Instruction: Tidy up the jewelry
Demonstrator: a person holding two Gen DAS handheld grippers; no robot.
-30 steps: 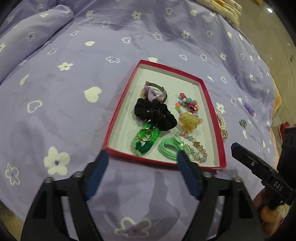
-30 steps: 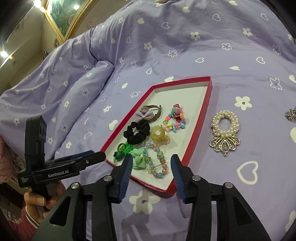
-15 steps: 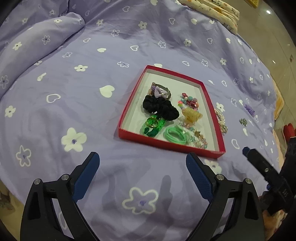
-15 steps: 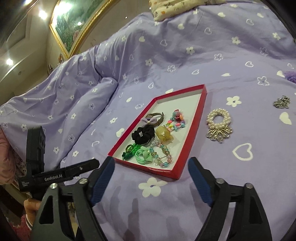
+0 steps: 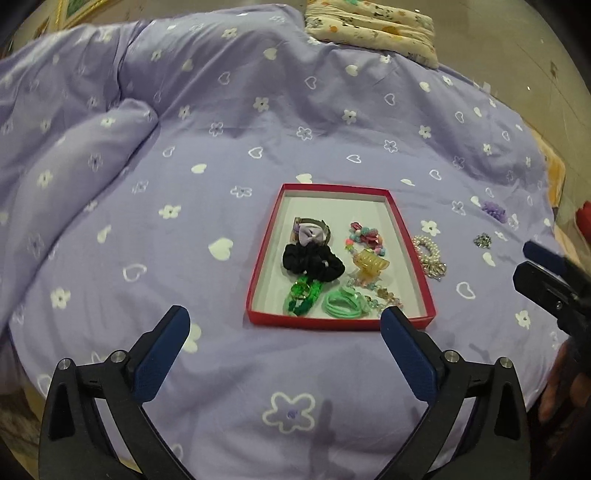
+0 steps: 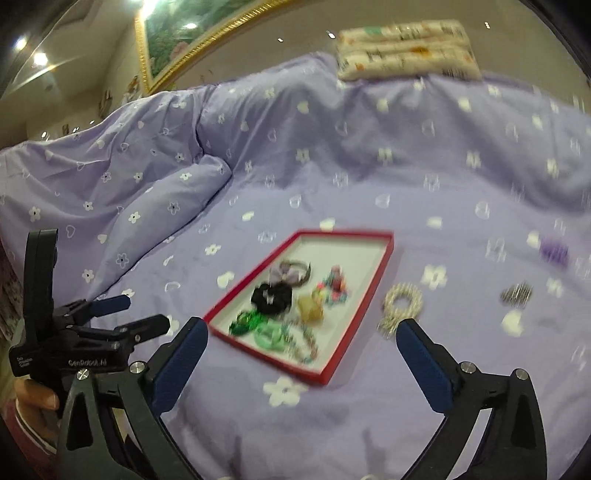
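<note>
A red-rimmed tray (image 5: 334,187) lies on the purple bedspread and holds a black scrunchie (image 5: 312,262), a purple bow (image 5: 309,232), green chain (image 5: 303,295), mint hair ties (image 5: 343,304), a yellow claw clip (image 5: 371,264) and beaded pieces. To its right, on the cover, lie a pearl bracelet (image 5: 428,254), a silver brooch (image 5: 482,240) and a purple flower (image 5: 494,211). My left gripper (image 5: 285,317) hovers before the tray's near rim, jaws opening wide, nothing between them. My right gripper (image 6: 302,328) is likewise opening and empty, above the tray (image 6: 347,233), in a blurred view.
A folded patterned cloth (image 5: 373,26) rests at the bed's far edge. A raised duvet fold (image 5: 74,155) runs along the left. The bed drops off to the floor at the right. A gold-framed picture (image 6: 207,40) hangs on the wall behind.
Both grippers have pulled back and risen from the tray, so it looks smaller and farther. Both pairs of jaws have spread wider, the right pair by much more.
</note>
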